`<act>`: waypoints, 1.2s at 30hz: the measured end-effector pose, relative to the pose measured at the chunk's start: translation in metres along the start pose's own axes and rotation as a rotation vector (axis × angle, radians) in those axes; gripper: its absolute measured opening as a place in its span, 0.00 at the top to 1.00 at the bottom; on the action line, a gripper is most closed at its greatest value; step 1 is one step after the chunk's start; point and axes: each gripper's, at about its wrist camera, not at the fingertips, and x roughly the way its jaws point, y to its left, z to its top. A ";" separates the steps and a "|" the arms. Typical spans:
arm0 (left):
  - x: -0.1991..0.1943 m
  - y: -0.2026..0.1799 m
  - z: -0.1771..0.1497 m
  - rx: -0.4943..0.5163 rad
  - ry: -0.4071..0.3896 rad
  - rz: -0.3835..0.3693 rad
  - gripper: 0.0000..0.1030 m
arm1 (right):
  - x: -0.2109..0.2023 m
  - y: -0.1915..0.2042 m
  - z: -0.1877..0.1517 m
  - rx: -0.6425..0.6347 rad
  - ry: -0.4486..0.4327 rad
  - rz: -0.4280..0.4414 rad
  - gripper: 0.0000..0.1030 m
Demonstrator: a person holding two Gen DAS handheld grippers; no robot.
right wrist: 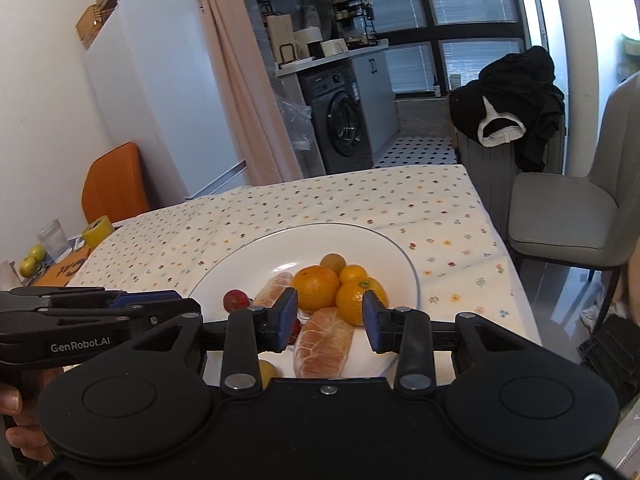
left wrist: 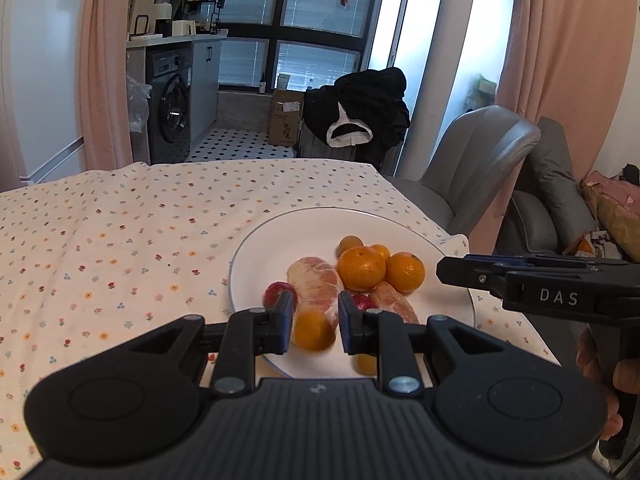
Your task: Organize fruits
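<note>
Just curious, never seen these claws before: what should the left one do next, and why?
Probably ease down and close on the small orange fruit. The left claw is open, with that fruit between its fingers on the plate.

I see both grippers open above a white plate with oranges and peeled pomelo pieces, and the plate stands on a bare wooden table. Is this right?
Not quite. The table is not bare wood: a floral tablecloth covers it, as the right wrist view shows. The rest holds: the white plate carries oranges and peeled pomelo pieces, and the left gripper and right gripper have open jaws.
</note>
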 end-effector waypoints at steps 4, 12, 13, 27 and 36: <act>-0.002 0.001 0.000 -0.004 0.011 0.006 0.76 | -0.003 0.000 -0.001 0.006 -0.007 -0.001 0.61; -0.013 0.012 -0.002 -0.011 0.023 0.031 0.65 | -0.012 0.006 -0.008 0.025 -0.029 -0.003 0.50; -0.014 0.015 -0.003 -0.017 0.026 0.036 0.63 | -0.014 0.007 -0.009 0.028 -0.033 -0.003 0.49; -0.051 0.054 -0.012 -0.090 0.006 0.185 0.13 | -0.034 0.033 -0.012 0.008 -0.076 0.006 0.07; -0.082 0.064 -0.023 -0.108 -0.021 0.245 0.03 | -0.043 0.049 -0.018 0.004 -0.059 0.034 0.00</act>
